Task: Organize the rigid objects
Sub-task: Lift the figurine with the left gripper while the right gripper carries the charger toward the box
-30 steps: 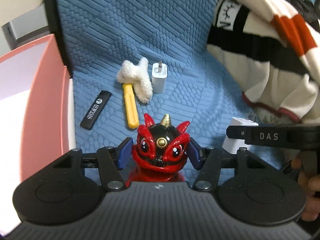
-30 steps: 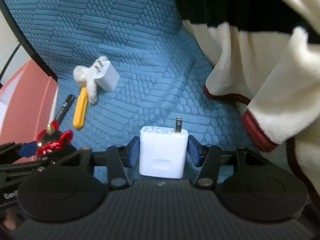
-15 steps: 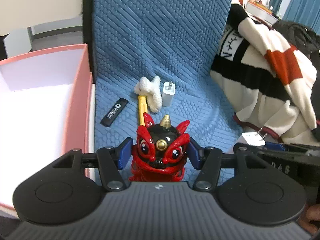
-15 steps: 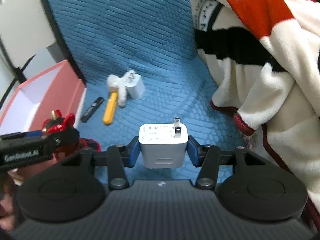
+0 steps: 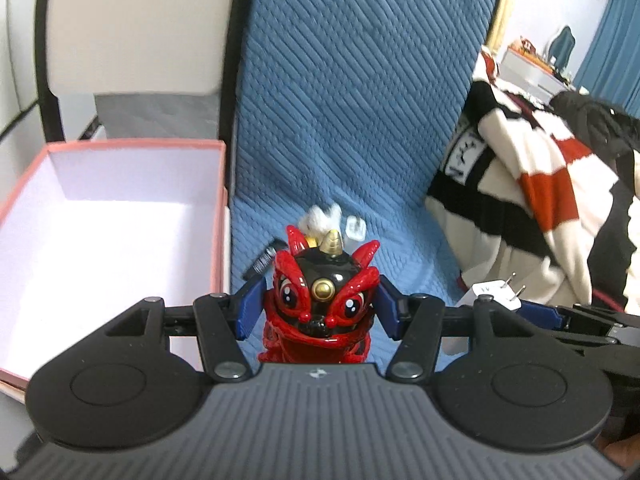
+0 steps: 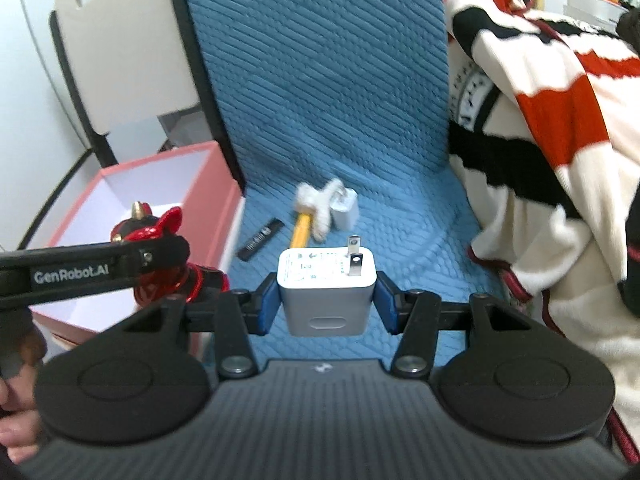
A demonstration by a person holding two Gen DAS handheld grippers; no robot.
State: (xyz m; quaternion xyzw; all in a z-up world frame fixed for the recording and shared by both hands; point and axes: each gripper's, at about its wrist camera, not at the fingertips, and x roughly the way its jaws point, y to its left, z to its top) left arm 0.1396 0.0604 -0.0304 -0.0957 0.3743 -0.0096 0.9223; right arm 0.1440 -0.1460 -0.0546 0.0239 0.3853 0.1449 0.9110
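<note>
A glossy red and black lion-head figurine with a gold horn [image 5: 320, 300] sits clamped between the blue pads of the left gripper [image 5: 319, 307], lifted clear of the blue quilted seat cushion [image 5: 352, 120] beside the open pink cardboard box with a white inside [image 5: 218, 216]. The right gripper [image 6: 327, 299] pinches a white square plug charger [image 6: 327, 294] by its sides, prongs up. Near the cushion's back lie a black lighter [image 6: 260, 239], a yellow-handled fluffy white brush [image 6: 308, 216] and a second white charger [image 6: 347, 209]. A striped red, black and cream blanket [image 6: 552, 128] covers the cushion's right edge.
</note>
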